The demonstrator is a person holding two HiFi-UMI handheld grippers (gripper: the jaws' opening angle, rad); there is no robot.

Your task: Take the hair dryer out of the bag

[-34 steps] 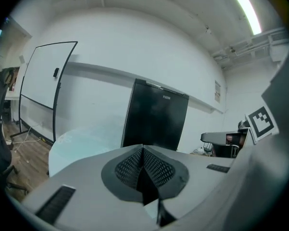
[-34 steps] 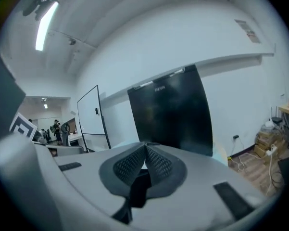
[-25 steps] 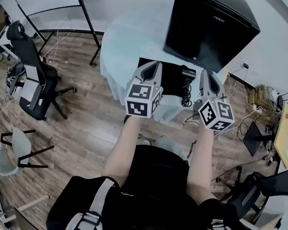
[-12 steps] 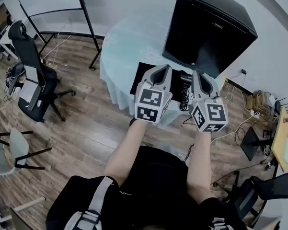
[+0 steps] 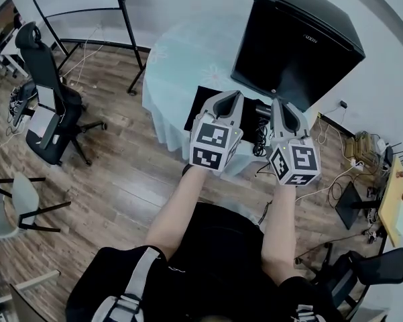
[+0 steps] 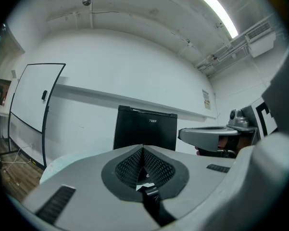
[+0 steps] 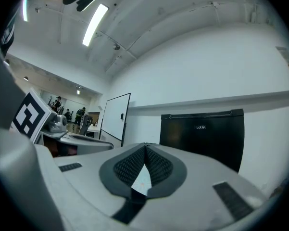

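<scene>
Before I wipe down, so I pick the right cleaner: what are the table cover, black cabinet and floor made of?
Table cover: probably pale blue cloth, matt, draping over the edge.
Black cabinet: smooth painted metal or plastic, slight sheen; cannot tell which.
Floor: brown planks with grain and seams, wood or laminate.

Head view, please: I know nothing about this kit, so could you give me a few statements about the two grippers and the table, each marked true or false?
1. The left gripper and the right gripper both have their jaws closed on nothing. True.
2. The left gripper holds the hair dryer. False: the hair dryer lies on the table, and neither gripper holds it.
3. A black cabinet stands behind the round table. True.
4. The table top is bare wood. False: a pale cloth covers it.
5. A black bag lies on the table. True.
</scene>
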